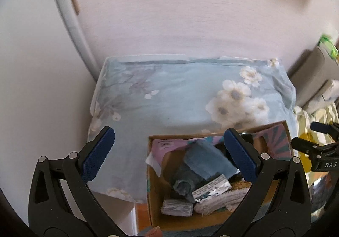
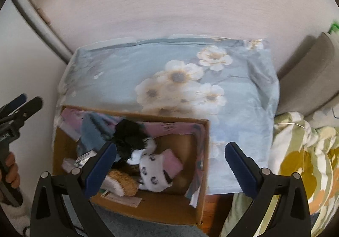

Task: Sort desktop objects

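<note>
The left gripper (image 1: pixel 169 156) hangs with its blue-padded fingers (image 1: pixel 98 156) spread wide and holding nothing; the right gripper (image 2: pixel 170 164) is likewise spread wide and bare. Both hover above an open brown cardboard box (image 2: pixel 148 207) that rests against a pale blue pillow printed with white flowers (image 2: pixel 180 80).

In the left wrist view the box sits at 5 o'clock and holds a folded blue-grey cloth (image 1: pixel 206 159), a silvery foil packet with dark print (image 1: pixel 211 190), a small grey wrapped packet (image 1: pixel 177 208) at 6 o'clock, and a cream knitted roll (image 1: pixel 218 201).

In the right wrist view the box lies at 7 o'clock. A crumpled black cloth (image 2: pixel 129 137) lies near its middle, touching a white sock with dark spots (image 2: pixel 152 171); a pink folded piece (image 2: pixel 173 162) lies just beside the sock. A tan bristled brush (image 2: pixel 122 181) sits at the near side. A green-and-yellow floral quilt (image 2: pixel 300 164) lies at 4 o'clock, beside the pillow.
</note>
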